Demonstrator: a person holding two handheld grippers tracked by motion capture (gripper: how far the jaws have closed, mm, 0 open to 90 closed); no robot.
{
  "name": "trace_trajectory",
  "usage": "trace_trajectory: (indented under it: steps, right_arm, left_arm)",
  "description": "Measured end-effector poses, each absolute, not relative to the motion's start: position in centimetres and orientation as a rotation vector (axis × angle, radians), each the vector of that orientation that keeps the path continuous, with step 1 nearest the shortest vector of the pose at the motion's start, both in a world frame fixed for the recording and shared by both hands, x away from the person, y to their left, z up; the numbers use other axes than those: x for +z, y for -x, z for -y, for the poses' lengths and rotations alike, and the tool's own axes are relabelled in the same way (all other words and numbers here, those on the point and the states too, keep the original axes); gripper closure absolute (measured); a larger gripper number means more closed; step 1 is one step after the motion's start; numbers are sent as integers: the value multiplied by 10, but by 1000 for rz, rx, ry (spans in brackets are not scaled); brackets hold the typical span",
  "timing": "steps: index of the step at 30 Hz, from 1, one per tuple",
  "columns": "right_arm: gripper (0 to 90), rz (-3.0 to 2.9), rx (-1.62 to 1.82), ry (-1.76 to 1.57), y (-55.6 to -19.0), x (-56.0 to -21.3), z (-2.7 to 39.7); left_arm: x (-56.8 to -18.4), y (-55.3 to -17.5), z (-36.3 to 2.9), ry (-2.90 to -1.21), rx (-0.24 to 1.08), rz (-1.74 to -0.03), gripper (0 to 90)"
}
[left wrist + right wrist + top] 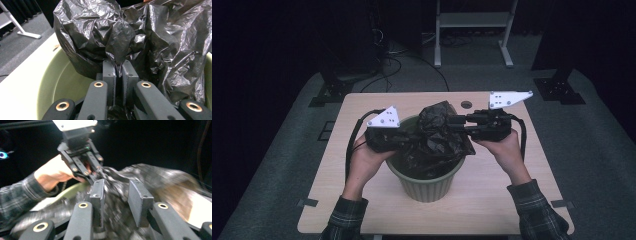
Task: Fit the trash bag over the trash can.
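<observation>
From the high view, a pale green bin (427, 180) is standing near the middle of the desk (507, 200), and a crumpled black bag (437, 137) is bulging out of its mouth; the person is working it from both sides, seemingly to spread it as a liner. The left gripper (404, 141) is reaching in over the near-left rim while the right gripper (455, 125) is coming at the raised part of the bag from the opposite side. In the left gripper view, the jaws are standing nearly together and pinching a fold of the bag (117, 50) just above the bin's inner wall (57, 85), anchoring that side. In the right gripper view, which is blurred, the right gripper (120, 192) is holding its jaws apart with bag film lying between them, unclamped, probably seeking a fresh hold.
</observation>
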State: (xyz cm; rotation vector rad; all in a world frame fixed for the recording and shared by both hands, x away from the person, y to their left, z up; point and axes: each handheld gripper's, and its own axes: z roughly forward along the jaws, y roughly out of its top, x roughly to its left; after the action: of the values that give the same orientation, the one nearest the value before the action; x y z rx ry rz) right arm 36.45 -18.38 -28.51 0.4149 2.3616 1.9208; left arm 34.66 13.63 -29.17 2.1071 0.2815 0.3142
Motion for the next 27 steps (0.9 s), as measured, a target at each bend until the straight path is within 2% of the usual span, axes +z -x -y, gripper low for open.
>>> trace_trajectory:
  steps: [10,22,23,24,27]
  right_arm:
    - [612,-2378,1871,-529,-373,-297,192]
    - [583,-2411,1979,-485,-384,-305,170]
    - [593,-2413,1978,-482,-384,-305,167]
    - [640,-2420,1980,-465,-384,-305,164]
    - [890,-2448,1953,-435,-383,-303,157]
  left_arm:
    - [-294,-342,-144,-2081,313,-273,843]
    - [-293,-338,-143,-2065,282,-240,866]
    - [-294,-338,-142,-2067,282,-236,866]
    - [-294,-338,-141,-2068,278,-233,866]
    - [-294,-338,-140,-2073,283,-229,866]
